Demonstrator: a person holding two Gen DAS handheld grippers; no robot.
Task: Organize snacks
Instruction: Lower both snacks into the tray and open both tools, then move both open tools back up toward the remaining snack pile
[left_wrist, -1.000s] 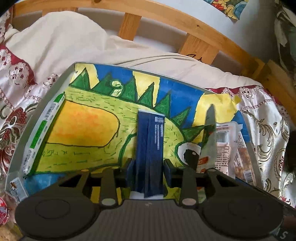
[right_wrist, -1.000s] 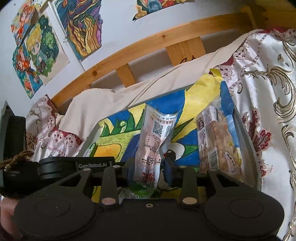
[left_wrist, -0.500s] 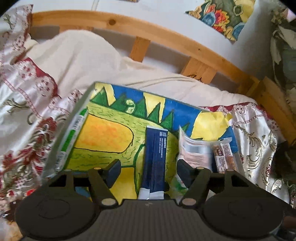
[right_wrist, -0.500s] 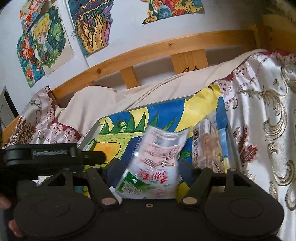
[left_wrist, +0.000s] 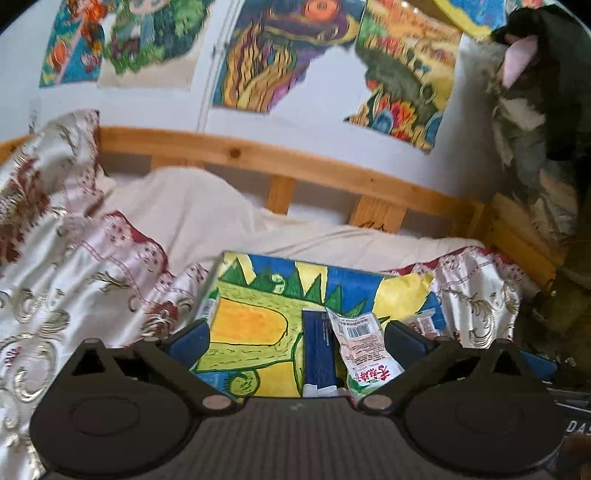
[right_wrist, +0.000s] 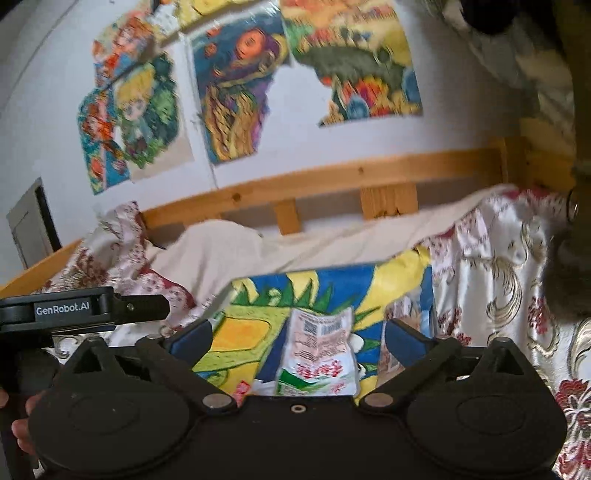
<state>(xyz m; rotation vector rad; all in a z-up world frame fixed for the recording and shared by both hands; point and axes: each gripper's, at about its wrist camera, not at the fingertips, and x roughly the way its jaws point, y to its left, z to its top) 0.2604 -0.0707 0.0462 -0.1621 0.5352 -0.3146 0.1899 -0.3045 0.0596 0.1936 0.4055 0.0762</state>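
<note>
**Both grippers spread above the snack tray**

The left gripper (left_wrist: 297, 338) has its jaws opening wide, with nothing pressed between its blue pads (left_wrist: 192, 338). Below it, a tray (left_wrist: 258, 258) lined with a bright dinosaur drawing rests on the bed's patterned bedspread (left_wrist: 74, 288). A green-and-white stick snack (left_wrist: 207, 309) lies along the tray's left edge. Near the middle lies a dark blue packet (left_wrist: 318, 354), and a pink-and-white pouch (left_wrist: 364, 347) lies just right of it, partly overlapping it. Further right, a nut bar (left_wrist: 424, 325) lies by the tray's right side. The right gripper (right_wrist: 298, 338) is likewise opening, its jaws clear of the pink-and-white pouch beneath. A wooden bed rail (left_wrist: 295, 162) and wall drawings (left_wrist: 266, 62) fill the background.
</note>
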